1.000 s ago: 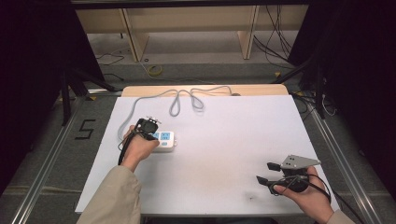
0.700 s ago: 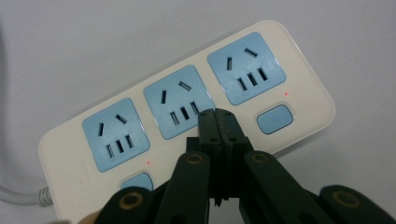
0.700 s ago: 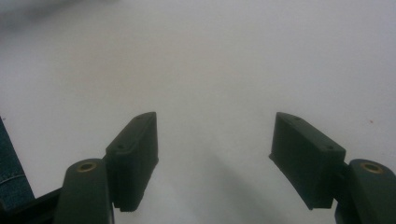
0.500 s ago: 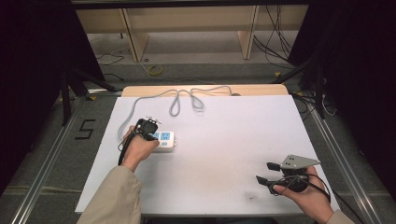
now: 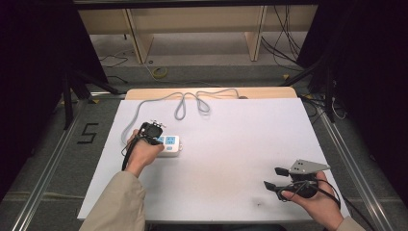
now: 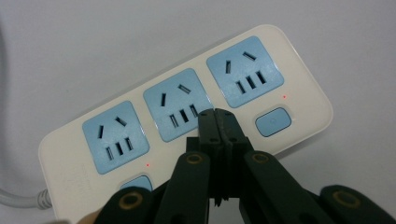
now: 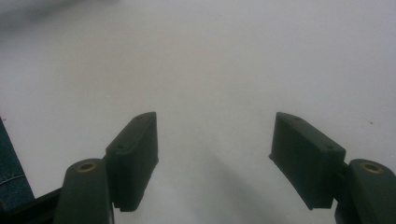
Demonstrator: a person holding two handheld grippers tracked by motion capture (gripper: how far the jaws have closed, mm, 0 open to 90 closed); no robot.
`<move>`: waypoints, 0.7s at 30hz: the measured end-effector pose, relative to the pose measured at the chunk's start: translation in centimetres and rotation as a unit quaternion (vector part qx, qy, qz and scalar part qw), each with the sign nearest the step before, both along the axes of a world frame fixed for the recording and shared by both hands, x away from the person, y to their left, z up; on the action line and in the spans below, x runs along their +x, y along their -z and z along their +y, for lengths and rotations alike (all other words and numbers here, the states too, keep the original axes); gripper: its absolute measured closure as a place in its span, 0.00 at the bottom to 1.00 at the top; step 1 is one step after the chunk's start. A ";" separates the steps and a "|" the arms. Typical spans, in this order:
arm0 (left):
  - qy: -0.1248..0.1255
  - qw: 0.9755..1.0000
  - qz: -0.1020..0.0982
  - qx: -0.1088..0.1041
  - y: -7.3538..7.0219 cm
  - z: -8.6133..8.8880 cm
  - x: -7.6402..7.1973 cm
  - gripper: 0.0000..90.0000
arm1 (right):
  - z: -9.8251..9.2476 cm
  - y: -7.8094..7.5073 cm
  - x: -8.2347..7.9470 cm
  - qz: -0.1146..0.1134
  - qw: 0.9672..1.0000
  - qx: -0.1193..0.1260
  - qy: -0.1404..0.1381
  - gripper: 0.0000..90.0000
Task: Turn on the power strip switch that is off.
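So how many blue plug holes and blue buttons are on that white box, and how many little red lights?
On the power strip:
Blue sockets: 3
Blue buttons: 2 showing; a middle one, if any, would be behind the left gripper
Red lights: 2 showing
Total: 7

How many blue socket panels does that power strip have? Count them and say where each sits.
3, in a row along the power strip: one near the cable end, one in the middle by the shut left gripper, one at the far end.
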State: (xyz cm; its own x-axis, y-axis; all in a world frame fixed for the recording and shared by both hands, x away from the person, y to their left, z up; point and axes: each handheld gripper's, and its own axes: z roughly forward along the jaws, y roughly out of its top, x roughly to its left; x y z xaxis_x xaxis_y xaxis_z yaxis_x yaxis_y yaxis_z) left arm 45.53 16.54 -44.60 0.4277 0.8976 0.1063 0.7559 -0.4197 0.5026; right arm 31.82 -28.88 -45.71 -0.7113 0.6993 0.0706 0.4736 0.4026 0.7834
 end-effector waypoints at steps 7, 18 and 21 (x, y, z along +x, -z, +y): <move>-0.006 1.000 0.000 -0.005 -0.1 0.3 0.1 1.00 | 0.0 0.0 0.0 0.000 1.000 0.000 -0.001 0.36; -0.017 1.000 -0.018 -0.014 -0.4 0.8 -0.1 0.90 | 0.0 0.0 0.1 0.000 1.000 0.001 0.000 0.36; -0.019 0.999 -0.022 -0.019 -0.7 1.0 -0.2 0.90 | 0.1 0.0 0.1 0.000 1.000 0.001 -0.001 0.36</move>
State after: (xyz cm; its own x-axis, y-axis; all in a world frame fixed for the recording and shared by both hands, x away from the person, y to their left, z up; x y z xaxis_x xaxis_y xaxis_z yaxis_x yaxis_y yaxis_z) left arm 45.35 17.58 -43.92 0.3884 0.9171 0.0898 0.7477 -0.3706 0.5510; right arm 31.91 -28.81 -45.72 -0.7122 0.6983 0.0714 0.4730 0.4022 0.7839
